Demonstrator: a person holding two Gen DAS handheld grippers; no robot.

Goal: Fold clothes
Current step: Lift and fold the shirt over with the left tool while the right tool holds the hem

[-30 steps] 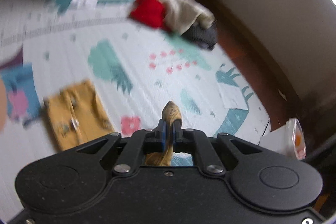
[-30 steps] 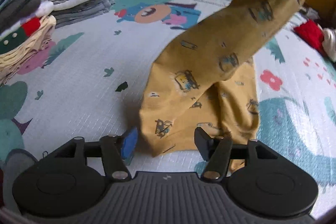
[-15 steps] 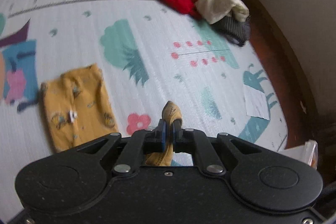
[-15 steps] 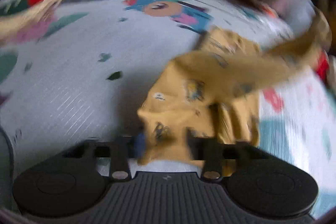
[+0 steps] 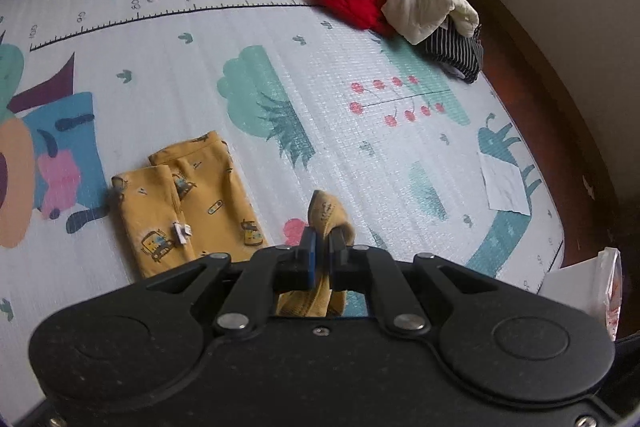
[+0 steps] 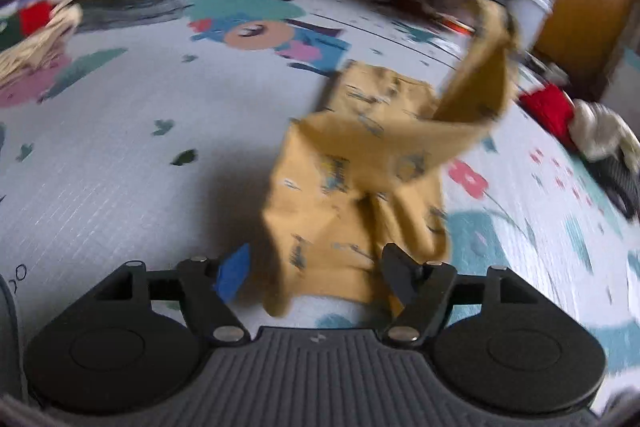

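Lengthwise, mustard trousers (image 5: 188,203) stretched toward left gripper (image 5: 322,253).

The left claw (image 5: 322,251) was made of matte black plastic with a fine speckled surface. Its body was wide and flat, with a round raised disc on each side. Angled black link arms ran from the body to the fingers, and silver round-headed screws sat at their joints. A small screw sat in the middle of the front edge. One finger carried a blue pad (image 5: 308,255); the other looked black.

The right claw (image 6: 314,269) had the same black body with two round discs and silver screws at the links. Its middle part was a grey ribbed plate with a tiny pale mark. One pad was blue (image 6: 232,273), the other black.
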